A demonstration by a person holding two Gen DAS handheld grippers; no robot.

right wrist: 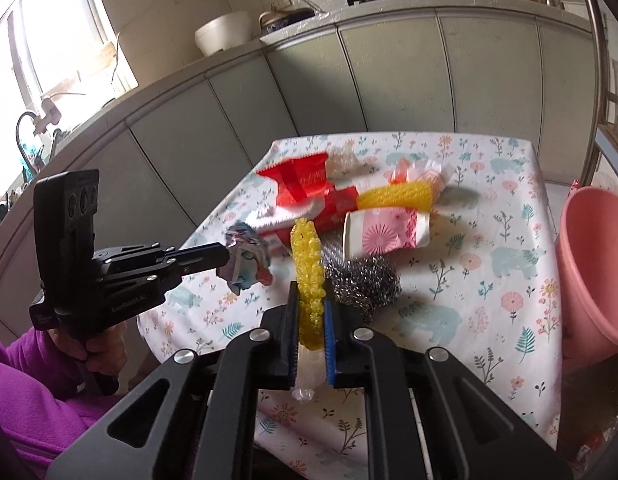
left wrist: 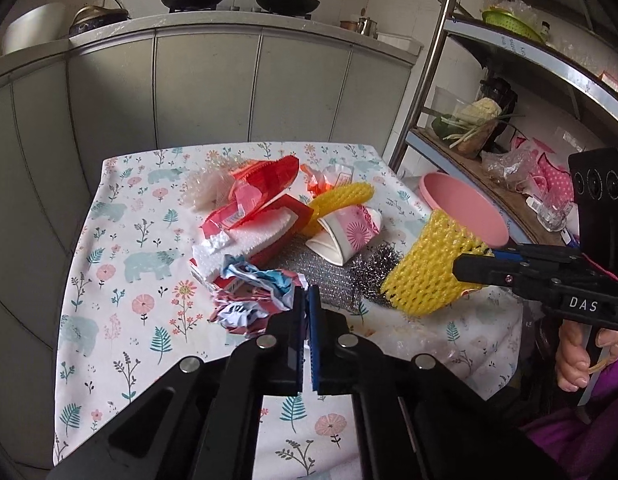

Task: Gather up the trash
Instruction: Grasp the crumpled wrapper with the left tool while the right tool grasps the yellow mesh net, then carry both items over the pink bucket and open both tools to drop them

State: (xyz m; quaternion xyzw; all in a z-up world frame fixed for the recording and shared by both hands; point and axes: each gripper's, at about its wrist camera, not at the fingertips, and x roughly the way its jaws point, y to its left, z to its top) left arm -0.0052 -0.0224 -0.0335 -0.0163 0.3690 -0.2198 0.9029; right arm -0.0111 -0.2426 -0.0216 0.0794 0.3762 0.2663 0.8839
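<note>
Kitchen setting: grey cabinet fronts behind, woks on the counter above, a metal shelf rack to one side. A desk (left wrist: 121,240) under a floral cloth carries the trash pile.

Left gripper (left wrist: 307,300): fingers pressed together on the edge of a crumpled wrapper (left wrist: 253,300), printed red, white and blue. The right wrist view shows the wrapper raised off the cloth.

Right gripper (right wrist: 311,320): fingers pinching a yellow foam net (right wrist: 307,272) flat between the pads, with clear film trailing below. The net is held clear of the desk.

Remaining on the desk: a paper cup (left wrist: 345,236) on its side, a second foam net (left wrist: 341,200), a steel scourer (left wrist: 373,272), red packaging (left wrist: 269,180) and white foam.

A pink basin (right wrist: 589,264) stands just beside the desk edge, presumably the receptacle.

Risks, as judged:
- The wrapper is held by a thin edge only; a quick swing may let it slip out.
- The net is soft and springy; it may snag the scourer directly beneath it and drag that along.
- The two grippers work near each other; crossing paths toward the basin may cause a collision.
</note>
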